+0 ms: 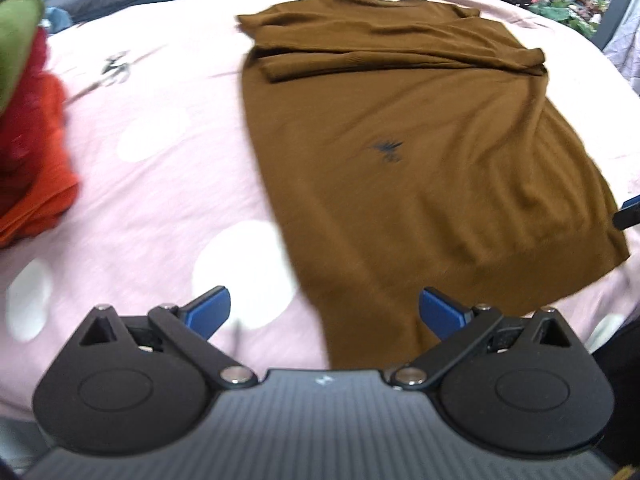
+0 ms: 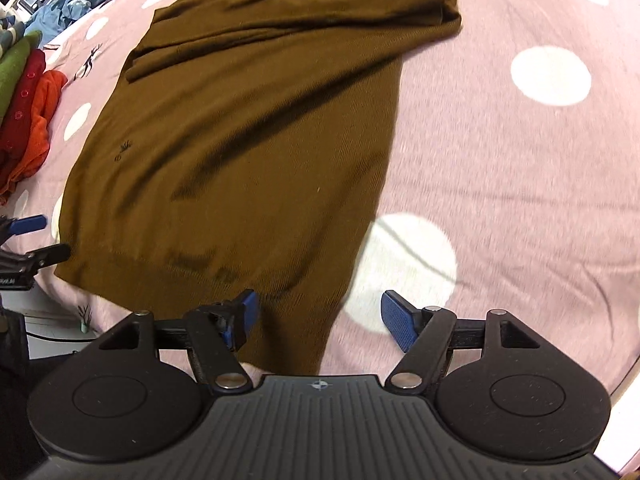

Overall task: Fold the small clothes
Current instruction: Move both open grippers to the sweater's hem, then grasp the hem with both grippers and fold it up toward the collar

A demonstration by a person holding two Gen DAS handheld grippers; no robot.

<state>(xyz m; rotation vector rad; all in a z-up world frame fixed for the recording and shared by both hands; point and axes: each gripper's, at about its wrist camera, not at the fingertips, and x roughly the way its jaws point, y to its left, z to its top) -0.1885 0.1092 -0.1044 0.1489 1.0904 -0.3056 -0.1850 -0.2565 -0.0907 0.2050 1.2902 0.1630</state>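
On the bed: a brown sweater is lying spread flat on the pink sheet, which is showing white dots and small deer prints.
Sweater: it is lying with its hem toward the cameras and its collar at the far end; both sleeves are lying folded across the chest, and a small dark emblem is showing on the body.
Left gripper: its jaws are standing wide apart and holding nothing; it is hovering at the sweater's hem, at the near left corner, with one blue pad over the sheet and the other over the knit.
Right gripper: its jaws are also spread wide and holding nothing; it is hovering at the sweater's near right corner, with the left pad over the hem and the right pad over a white dot of the sheet.
Left of the sweater: a pile of clothes in orange, red and green is sitting well apart from it, at the sheet's edge.
Beyond the sweater: blue cloth is lying past the far left edge of the bed.
Blur: both views are looking smeared.
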